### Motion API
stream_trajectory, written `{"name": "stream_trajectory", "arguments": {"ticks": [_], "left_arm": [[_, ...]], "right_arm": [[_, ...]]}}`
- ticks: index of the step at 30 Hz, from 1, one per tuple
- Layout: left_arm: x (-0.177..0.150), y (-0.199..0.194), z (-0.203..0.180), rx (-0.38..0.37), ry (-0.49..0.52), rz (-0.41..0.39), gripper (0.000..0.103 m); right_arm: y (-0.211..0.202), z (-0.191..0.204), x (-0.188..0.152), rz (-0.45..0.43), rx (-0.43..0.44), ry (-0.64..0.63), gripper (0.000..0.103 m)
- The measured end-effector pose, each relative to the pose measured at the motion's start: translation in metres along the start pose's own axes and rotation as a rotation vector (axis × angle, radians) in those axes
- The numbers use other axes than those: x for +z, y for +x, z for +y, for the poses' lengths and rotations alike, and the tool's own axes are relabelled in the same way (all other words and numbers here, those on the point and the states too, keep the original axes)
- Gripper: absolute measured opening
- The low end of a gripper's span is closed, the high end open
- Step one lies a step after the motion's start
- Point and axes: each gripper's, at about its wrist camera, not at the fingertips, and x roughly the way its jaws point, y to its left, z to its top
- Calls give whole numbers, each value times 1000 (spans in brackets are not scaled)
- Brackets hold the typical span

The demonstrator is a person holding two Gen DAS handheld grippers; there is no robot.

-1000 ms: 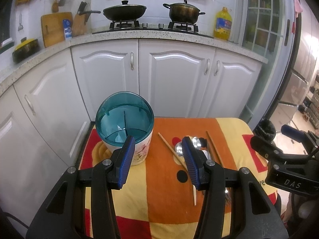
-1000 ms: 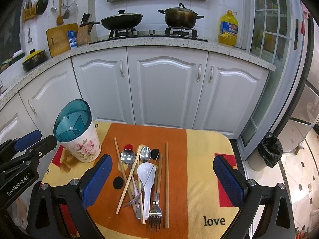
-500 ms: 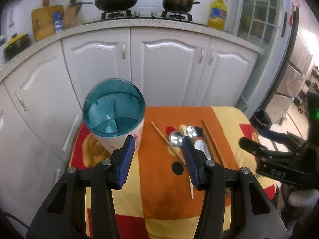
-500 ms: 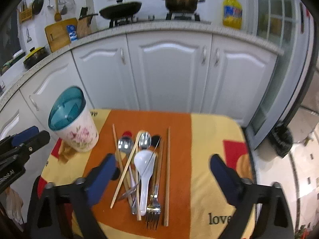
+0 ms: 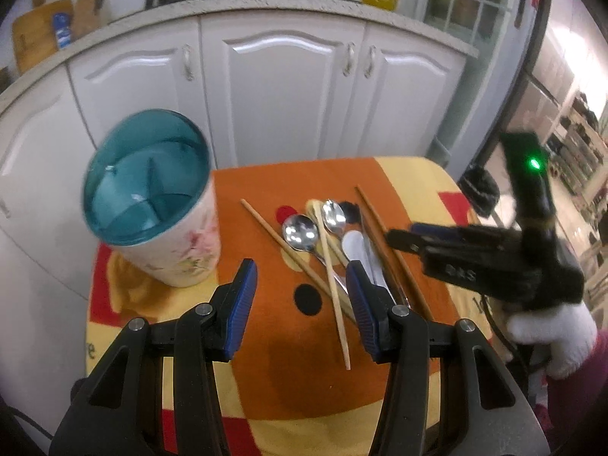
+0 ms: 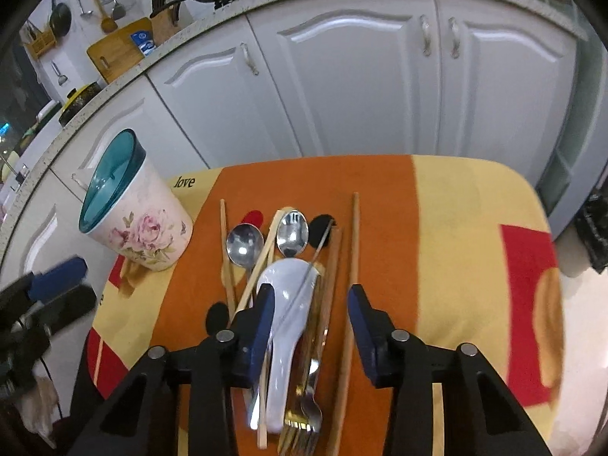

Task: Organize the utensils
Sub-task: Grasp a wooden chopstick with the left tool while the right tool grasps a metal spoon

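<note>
The right tool (image 6: pixel 309 311) has just been narrowing its ribbed blue pads; they straddle a glossy white ceramic spoon (image 6: pixel 287 315) without pressing it. The left tool (image 5: pixel 300 296) stands spread, empty. Beyond lie two steel spoons (image 6: pixel 245 245), a fork (image 6: pixel 304 423) and wooden chopsticks (image 6: pixel 353 243) on the cloth-covered bench (image 6: pixel 467 228). The floral, teal-rimmed cylindrical holder (image 5: pixel 152 197) stands left.

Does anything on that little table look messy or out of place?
Yes. The cutlery lies in a loose heap on the cloth: chopsticks cross at angles over two metal spoons, a white spoon and forks. The flowered holder beside them stands upright and looks empty.
</note>
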Motion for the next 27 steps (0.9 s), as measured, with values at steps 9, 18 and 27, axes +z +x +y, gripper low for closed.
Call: {"name": "stream_trajectory", "arguments": {"ticks": [9, 18, 27], "left_arm": [[13, 40, -9, -36, 24, 69, 46], [28, 89, -10, -41, 9, 159, 35], [31, 133, -11, -23, 7, 257, 26]], "right_arm": [[49, -4, 22, 83, 43, -2, 25], [65, -15, 34, 117, 75, -3, 5], [39, -45, 19, 81, 98, 43, 1]]}}
